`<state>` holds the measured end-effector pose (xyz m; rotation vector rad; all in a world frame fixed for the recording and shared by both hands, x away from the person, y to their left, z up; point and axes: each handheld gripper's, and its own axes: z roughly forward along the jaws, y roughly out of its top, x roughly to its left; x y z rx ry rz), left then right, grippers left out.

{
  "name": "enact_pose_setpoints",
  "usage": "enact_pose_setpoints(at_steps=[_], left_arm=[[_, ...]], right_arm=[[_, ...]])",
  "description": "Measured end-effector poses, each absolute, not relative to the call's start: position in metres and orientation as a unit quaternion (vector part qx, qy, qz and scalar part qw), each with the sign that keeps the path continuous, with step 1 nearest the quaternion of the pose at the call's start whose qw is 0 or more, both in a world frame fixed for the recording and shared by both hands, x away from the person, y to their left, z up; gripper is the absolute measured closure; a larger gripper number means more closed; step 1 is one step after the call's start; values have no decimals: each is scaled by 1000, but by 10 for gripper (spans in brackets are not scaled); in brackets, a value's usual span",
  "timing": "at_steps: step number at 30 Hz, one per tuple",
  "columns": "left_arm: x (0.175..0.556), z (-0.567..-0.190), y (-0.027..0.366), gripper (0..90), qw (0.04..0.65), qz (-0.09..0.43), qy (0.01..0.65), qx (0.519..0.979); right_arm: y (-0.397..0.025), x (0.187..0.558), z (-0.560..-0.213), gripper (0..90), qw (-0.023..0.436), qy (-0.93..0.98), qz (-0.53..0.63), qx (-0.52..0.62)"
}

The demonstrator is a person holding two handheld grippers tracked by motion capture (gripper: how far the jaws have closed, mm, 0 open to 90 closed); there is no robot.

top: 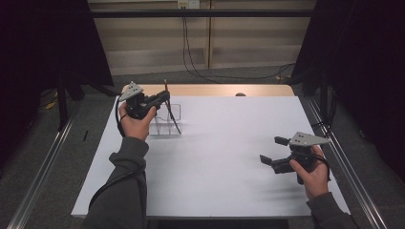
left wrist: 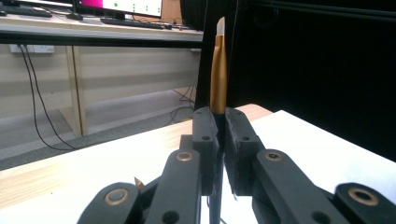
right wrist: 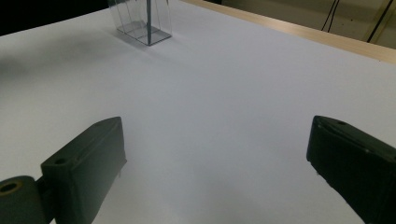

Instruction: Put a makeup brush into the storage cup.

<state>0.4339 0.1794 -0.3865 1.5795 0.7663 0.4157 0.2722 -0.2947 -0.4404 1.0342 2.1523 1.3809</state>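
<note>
My left gripper is shut on a slim brush with a dark handle, at the table's far left. In the left gripper view the brush's gold ferrule and pale tip stand up from between the closed jaws of the left gripper. The dark handle slants down into a clear plastic box just below the gripper. That box is far off in the right gripper view, with a thin dark line inside it. My right gripper is open above the table's right side, its jaws wide apart with nothing between them.
The white tabletop ends in a wooden strip at the back, where a small dark object lies. Metal rails run along both sides of the table. Cables hang against the wall behind.
</note>
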Motion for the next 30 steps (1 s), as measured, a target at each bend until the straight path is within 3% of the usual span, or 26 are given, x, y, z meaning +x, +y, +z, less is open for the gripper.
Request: enact_pose_setpoints(at_steps=[30], left_arm=[[435,-399,179,837,610,188,339,691]], right_arm=[[-294,272,-440,41,189,767,492,366]])
